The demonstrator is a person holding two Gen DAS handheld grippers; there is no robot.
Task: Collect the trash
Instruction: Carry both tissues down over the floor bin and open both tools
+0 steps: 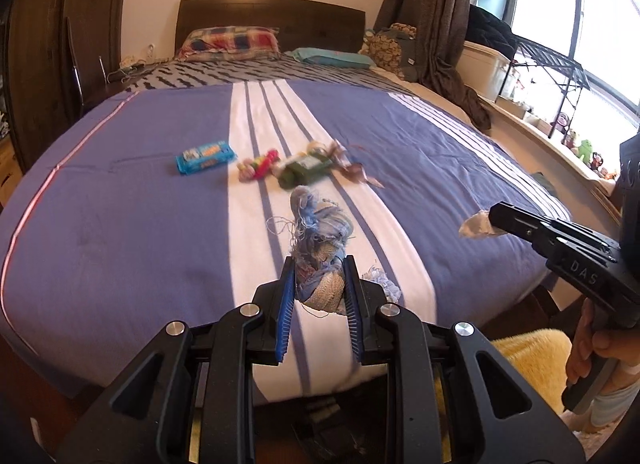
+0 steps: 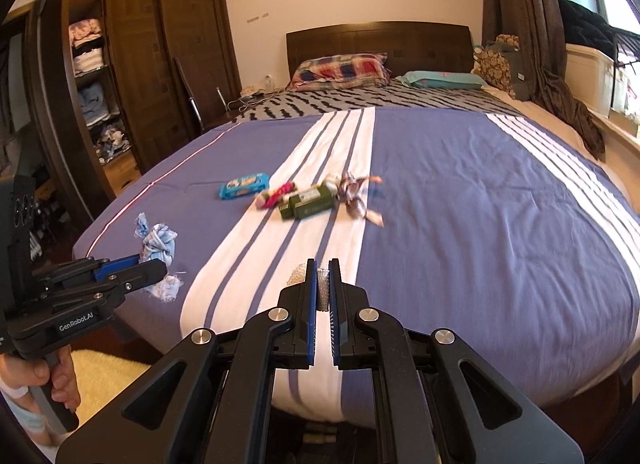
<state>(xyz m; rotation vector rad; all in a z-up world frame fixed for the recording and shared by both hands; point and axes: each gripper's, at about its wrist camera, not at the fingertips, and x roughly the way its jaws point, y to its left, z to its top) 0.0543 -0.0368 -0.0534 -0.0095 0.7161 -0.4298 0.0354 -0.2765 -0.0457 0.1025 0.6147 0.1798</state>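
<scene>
On bed [image 1: 120, 224]: blue packet [image 1: 205, 157], green box [image 1: 305, 172] | left fingers [image 1: 285, 300] pinch rag [image 1: 320, 240] | right fingers [image 2: 309, 296] pinch scrap [image 2: 322, 290]

Wipes pack [image 2: 243, 185] on the bed [image 2: 480, 224], at nine o'clock of the candy wrapper [image 2: 276, 194], box [image 2: 310, 202] at its three o'clock, ribbon scraps [image 2: 358, 196] farther toward three, pillows [image 2: 340, 70] at twelve, wardrobe [image 2: 160, 64] beside the bed at nine

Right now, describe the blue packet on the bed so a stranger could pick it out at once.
Start at the bed's purple cover and find its white stripe. A cluster of litter lies there; the blue packet lies flat on the purple just left of it. It alone is bright blue, rectangular and printed.
</scene>
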